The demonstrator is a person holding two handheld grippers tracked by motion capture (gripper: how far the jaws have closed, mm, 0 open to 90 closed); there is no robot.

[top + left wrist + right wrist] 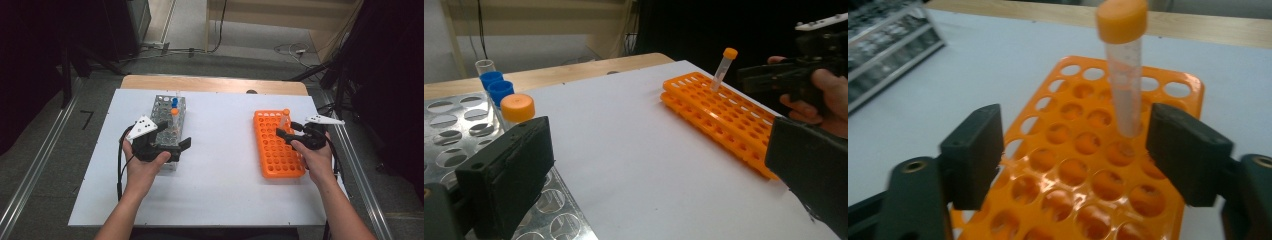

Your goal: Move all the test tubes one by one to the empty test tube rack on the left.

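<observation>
Tube transfer, mid-run: you hold the right gripper (289, 135) over the orange rack (276, 145) near the table's (220, 180) right edge, jaws apart, nothing between the pads. The orange-capped tube (1124, 75) stands in a hole toward the rack's far end, just ahead of the jaws and slightly to the right-hand side in the right gripper view. It isn't quite upright; its long axis runs bottom-to-cap w/ a slight lean. That axis vs. your jaw line looks like the thing that matters: as seen from the high view, the tube (284, 120) sits just beyond the fingertips, no contact.

Your left gripper (172, 145) hovers at the near end of the metal rack (165, 107) on the table's left side, jaws wide, empty. Blue-capped tubes (496, 87) and another orange-capped one (517, 108) stand at that rack's far end. Right hand is by far the nearer to the racked tube; left is well apart from it.
</observation>
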